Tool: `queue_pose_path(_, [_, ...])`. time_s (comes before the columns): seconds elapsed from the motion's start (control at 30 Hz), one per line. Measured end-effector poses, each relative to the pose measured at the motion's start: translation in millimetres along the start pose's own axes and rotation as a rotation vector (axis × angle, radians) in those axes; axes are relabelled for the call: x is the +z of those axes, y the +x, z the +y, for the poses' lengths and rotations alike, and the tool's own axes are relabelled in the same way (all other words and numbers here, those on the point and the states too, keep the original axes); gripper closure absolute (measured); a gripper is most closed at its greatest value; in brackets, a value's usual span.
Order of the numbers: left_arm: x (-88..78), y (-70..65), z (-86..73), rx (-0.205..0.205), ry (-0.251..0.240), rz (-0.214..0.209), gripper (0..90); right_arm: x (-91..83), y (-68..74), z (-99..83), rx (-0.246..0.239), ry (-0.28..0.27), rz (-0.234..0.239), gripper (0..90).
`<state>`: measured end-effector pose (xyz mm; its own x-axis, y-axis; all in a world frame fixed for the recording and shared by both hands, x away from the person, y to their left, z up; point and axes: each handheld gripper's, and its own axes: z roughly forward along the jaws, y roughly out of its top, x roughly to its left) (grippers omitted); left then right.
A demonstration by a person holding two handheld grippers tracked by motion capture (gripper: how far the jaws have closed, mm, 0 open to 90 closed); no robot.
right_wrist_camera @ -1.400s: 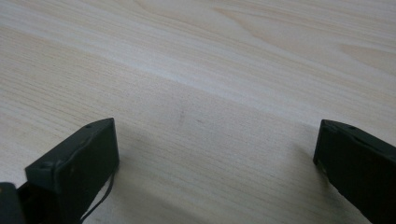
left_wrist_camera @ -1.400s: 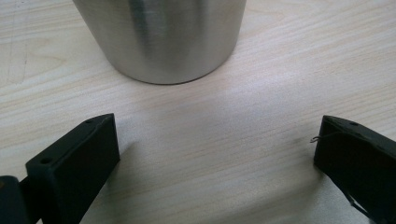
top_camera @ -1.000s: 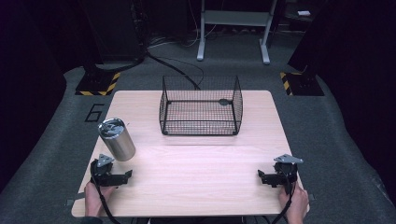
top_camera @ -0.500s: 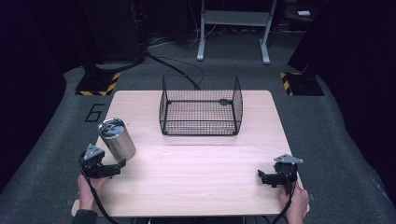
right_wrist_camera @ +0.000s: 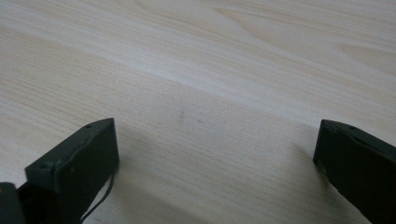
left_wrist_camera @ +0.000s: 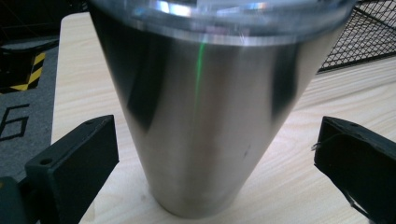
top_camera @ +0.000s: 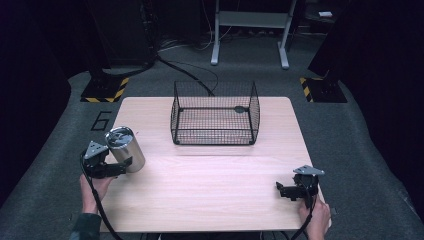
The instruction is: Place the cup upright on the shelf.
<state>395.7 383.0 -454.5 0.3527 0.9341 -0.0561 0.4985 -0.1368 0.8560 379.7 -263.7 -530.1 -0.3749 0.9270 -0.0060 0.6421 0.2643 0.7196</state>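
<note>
While the left claw [top_camera: 120, 167] gapes around the lidded steel tumbler [top_camera: 126, 148], wire basket [top_camera: 215, 112] empty, right claw [top_camera: 280, 190] apart.

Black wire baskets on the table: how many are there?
1. The black wire mesh basket stands at the far middle of the light wooden table, apart from the steel tumbler at the left.
</note>
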Motion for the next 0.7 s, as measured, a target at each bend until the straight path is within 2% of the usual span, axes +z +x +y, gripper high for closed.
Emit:
queue_pose_path(0.5, [7.2, 0.8, 21.5, 0.015, -0.029, 0.014, 0.0, 0.0, -0.1, 0.0, 0.0, 0.001, 0.001, 0.0])
queue_pose_path(0.6, [8.7, 1.8, 23.6, 0.007, -0.033, 0.006, 0.0, 0.0, -0.1, 0.0, 0.0, 0.0, 0.0, 0.0])
queue_pose_path(0.7, [11.9, 2.0, 25.9, 0.01, -0.043, 0.02, 0.0, 0.0, 0.0, 0.0, 0.0, 0.001, 0.001, 0.0])
